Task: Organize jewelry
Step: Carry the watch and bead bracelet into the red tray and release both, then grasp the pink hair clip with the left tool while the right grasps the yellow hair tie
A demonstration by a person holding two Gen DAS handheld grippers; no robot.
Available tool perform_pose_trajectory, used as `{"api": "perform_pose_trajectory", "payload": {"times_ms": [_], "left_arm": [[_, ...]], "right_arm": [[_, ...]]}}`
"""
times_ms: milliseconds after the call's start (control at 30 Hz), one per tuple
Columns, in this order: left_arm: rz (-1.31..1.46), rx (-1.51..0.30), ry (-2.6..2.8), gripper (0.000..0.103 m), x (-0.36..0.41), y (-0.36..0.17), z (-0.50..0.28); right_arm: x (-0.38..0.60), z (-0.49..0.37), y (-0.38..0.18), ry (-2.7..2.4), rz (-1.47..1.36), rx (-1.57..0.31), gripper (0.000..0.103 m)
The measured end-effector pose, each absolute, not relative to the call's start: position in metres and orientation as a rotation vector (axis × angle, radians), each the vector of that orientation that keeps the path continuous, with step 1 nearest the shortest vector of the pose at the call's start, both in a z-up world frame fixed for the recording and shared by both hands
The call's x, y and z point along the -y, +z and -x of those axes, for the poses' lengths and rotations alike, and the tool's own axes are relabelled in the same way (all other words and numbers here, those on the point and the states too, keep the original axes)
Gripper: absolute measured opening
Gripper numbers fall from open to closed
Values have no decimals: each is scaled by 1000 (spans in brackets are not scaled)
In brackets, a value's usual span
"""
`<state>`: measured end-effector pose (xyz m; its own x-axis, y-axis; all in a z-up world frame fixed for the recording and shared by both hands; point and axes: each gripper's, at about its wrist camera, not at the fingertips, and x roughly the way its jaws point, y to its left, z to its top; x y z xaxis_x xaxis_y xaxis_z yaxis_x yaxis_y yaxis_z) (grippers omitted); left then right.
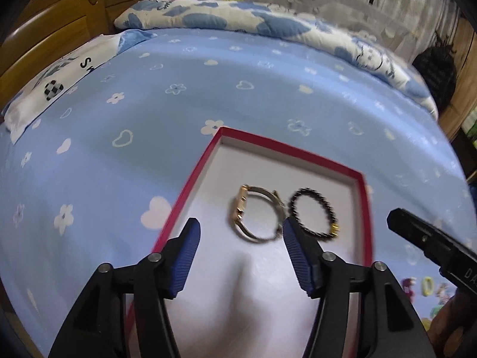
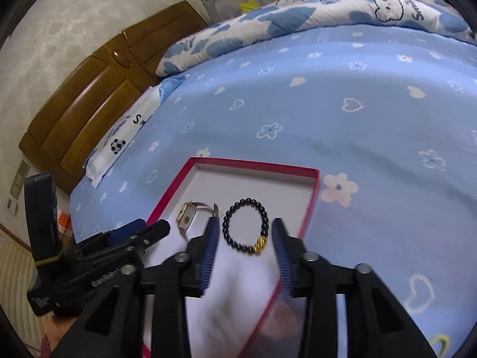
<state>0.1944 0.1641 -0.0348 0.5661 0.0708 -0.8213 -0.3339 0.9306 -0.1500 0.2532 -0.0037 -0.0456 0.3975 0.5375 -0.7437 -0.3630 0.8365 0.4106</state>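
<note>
A red-rimmed box (image 1: 269, 143) with a white floor lies on the blue bed sheet; it also shows in the right wrist view (image 2: 253, 163). Inside lie a gold watch (image 1: 242, 208) with a metal band and a black bead bracelet (image 1: 310, 208) with a gold charm, side by side. In the right wrist view the watch (image 2: 186, 216) is left of the bracelet (image 2: 243, 226). My left gripper (image 1: 241, 231) is open and empty, its fingers either side of the watch. My right gripper (image 2: 246, 229) is open and empty, its fingers either side of the bracelet.
The bed sheet (image 1: 208, 95) has white hearts and flowers. A rolled blue-and-white quilt (image 1: 238, 21) lies along the far side, a pillow (image 1: 59, 77) at the left, a wooden headboard (image 1: 53, 15) behind. The right gripper's body (image 1: 429, 244) shows at the right edge.
</note>
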Motion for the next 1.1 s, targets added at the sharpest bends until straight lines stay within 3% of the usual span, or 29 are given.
{"api": "perform_pose_trajectory", "payload": {"times_ms": [500,1100], "left_arm": [[325,-928,105,60,-117,-5,-115],[263,-966,-49,63,-57,5,-100]], "right_arm": [[91,-175,-18,486,-213,-953,43],[189,-97,-12,318,-206,-926,47]]}}
